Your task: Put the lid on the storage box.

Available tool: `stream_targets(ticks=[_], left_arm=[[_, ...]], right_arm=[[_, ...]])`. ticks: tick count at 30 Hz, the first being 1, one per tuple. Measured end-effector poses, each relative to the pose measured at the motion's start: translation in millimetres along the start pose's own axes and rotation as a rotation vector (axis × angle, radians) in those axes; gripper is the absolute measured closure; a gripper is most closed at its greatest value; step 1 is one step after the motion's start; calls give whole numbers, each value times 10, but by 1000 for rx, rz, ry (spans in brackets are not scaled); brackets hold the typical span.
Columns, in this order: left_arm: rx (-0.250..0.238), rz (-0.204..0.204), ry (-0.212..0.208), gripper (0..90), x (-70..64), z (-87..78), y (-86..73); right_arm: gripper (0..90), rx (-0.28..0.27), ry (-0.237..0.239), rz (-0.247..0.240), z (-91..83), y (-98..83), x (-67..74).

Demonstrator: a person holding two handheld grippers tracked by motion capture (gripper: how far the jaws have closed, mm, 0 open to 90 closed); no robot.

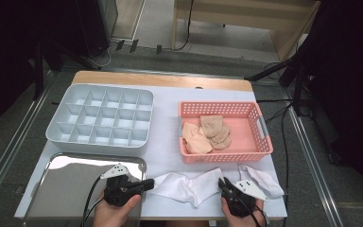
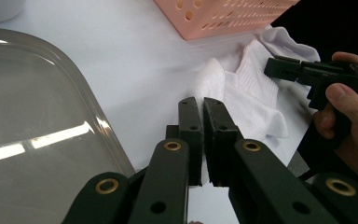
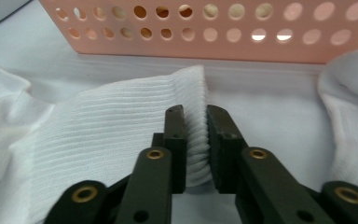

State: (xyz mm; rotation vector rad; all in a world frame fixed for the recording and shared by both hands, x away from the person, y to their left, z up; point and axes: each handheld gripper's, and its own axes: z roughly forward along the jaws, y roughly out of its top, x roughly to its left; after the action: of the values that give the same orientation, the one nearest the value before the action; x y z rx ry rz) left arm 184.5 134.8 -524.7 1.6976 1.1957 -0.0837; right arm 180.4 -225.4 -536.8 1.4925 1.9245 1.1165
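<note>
A white sock [image 1: 189,185] lies stretched along the table's front edge between my two grippers. My left gripper [image 1: 150,182] is shut on its left end; in the left gripper view its jaws [image 2: 203,103] pinch a thin fold of the white sock [image 2: 242,93]. The right gripper [image 1: 222,181] is shut on the sock's other end, and the right gripper view shows the ribbed cuff [image 3: 121,140] bunched between the jaws of that gripper [image 3: 196,113]. A second white sock [image 1: 264,181] lies just right of the right gripper, loose on the table.
A pink basket [image 1: 227,156] holding several beige socks [image 1: 207,133] stands behind the right hand. A grey divided tray [image 1: 56,125] sits at the back left. A shiny metal tray [image 1: 66,189] lies by the left hand, beside the table's front edge.
</note>
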Motion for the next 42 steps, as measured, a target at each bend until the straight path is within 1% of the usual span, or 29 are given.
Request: stream_targets(ticks=[2,5,8,10,12,13,15,18,19,20,21,23,24,25,26,27,28,29,30,31,33,34,37,39,41,42], left_arm=[[4,1,-6,881,-14,11,0],[12,-11,-32,882,-37,39,8],[0,-11,-30,870,-59,64,19],[-11,-7,-16,801,-60,64,27],[-26,-5,6,735,-68,56,29],[-28,-4,15,704,-67,51,32],[-31,0,40,633,-57,44,33],[-39,8,63,548,-48,54,25],[-35,25,79,530,-56,62,20],[-26,37,81,506,-68,81,14],[-5,53,89,490,-79,101,9],[9,66,110,467,-107,143,-10],[14,73,118,474,-118,154,-15],[17,77,118,500,-126,160,-18],[13,77,125,548,-133,163,-18],[11,80,130,579,-133,163,-15],[11,80,140,605,-128,161,-9],[10,80,149,644,-124,164,-7],[9,79,150,679,-118,168,-5],[11,77,143,715,-112,170,-4],[15,78,139,772,-104,176,-4],[17,76,133,791,-103,179,-5],[16,80,123,798,-109,188,-9],[14,77,120,823,-110,193,-9],[12,79,121,847,-108,194,-7],[12,77,118,860,-110,196,-8]], right_arm=[[834,8,10,2,-37,-10,-38],[839,16,2,11,-131,-26,-105],[847,18,-6,20,-219,-41,-226],[841,17,-8,42,-249,-51,-304],[822,0,15,48,-258,-58,-350],[815,-7,22,42,-256,-59,-360],[788,-14,17,43,-253,-60,-355],[750,-21,9,55,-251,-68,-347],[742,-25,5,61,-258,-69,-343],[733,-34,5,58,-265,-69,-345],[720,-41,1,58,-272,-68,-342],[673,-55,-21,62,-291,-68,-334],[664,-65,-41,73,-309,-68,-322],[658,-84,-49,86,-342,-65,-303],[661,-104,-33,104,-379,-58,-272],[661,-120,0,107,-409,-51,-227],[663,-124,27,99,-429,-48,-162],[666,-120,54,65,-429,-50,-68],[666,-114,70,46,-418,-54,-7],[665,-103,96,27,-397,-61,76],[654,-79,161,8,-341,-85,231],[642,-58,182,0,-316,-99,309],[612,-13,224,-63,-240,-145,503],[610,20,232,-99,-190,-180,586],[681,40,205,-139,-152,-214,625],[735,32,187,-155,-150,-225,628]])
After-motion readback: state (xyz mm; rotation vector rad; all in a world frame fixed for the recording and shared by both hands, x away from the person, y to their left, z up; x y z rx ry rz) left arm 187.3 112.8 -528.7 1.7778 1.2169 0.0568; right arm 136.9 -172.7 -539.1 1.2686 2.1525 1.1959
